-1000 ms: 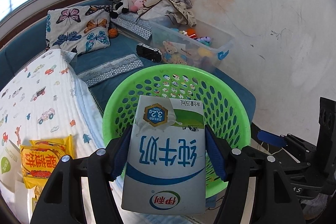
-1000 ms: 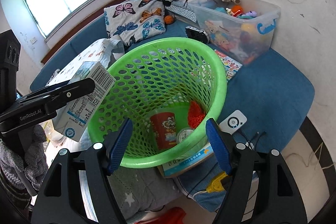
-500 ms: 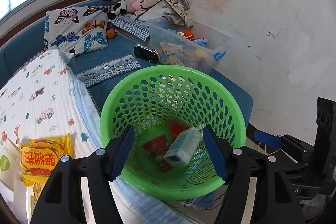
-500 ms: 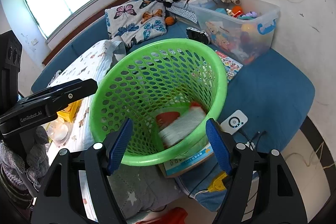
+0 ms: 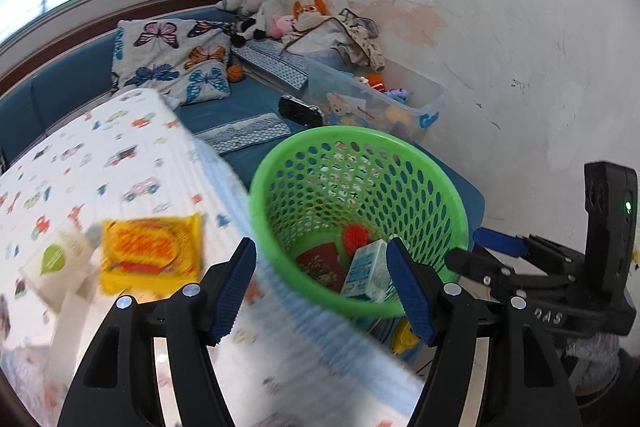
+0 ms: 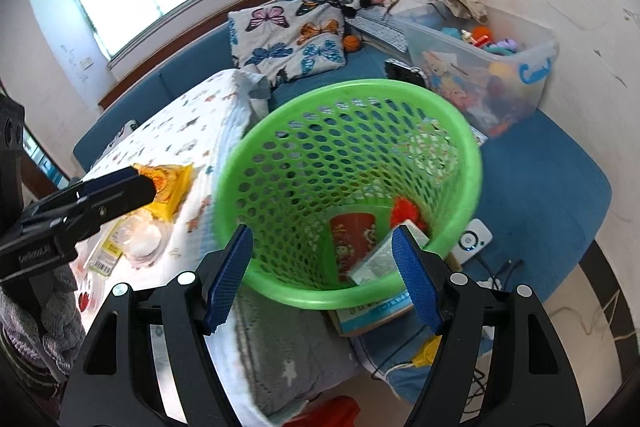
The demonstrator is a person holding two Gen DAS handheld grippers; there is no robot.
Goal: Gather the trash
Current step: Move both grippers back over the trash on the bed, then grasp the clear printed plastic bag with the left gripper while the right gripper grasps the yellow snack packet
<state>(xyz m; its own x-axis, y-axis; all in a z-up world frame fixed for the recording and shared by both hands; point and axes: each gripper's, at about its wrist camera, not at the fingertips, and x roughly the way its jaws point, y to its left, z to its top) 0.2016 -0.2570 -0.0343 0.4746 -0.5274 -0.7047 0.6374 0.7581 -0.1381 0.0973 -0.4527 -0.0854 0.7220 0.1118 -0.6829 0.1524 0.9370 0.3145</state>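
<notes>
Between picks: left gripper is empty with jaws spread wide, angled toward the bed side. Leftmost on the car-print blanket sits a white packet with a green leaf logo, then the yellow snack bag just beside it; the right wrist view also shows a crumpled clear wrapper near them. My read: the next move calls for reaching left and closing on the yellow snack bag, which lies flat, so a low edge pinch. Right of that, the green mesh basket holds the milk carton, leaning against a red cup, orange-red item behind. Right gripper also open and empty, hovering over the basket rim. Versus a second ago: carton was clamped in the left gripper above the basket, now released and settled inside; left view has swung toward the blanket, with motion blur.
</notes>
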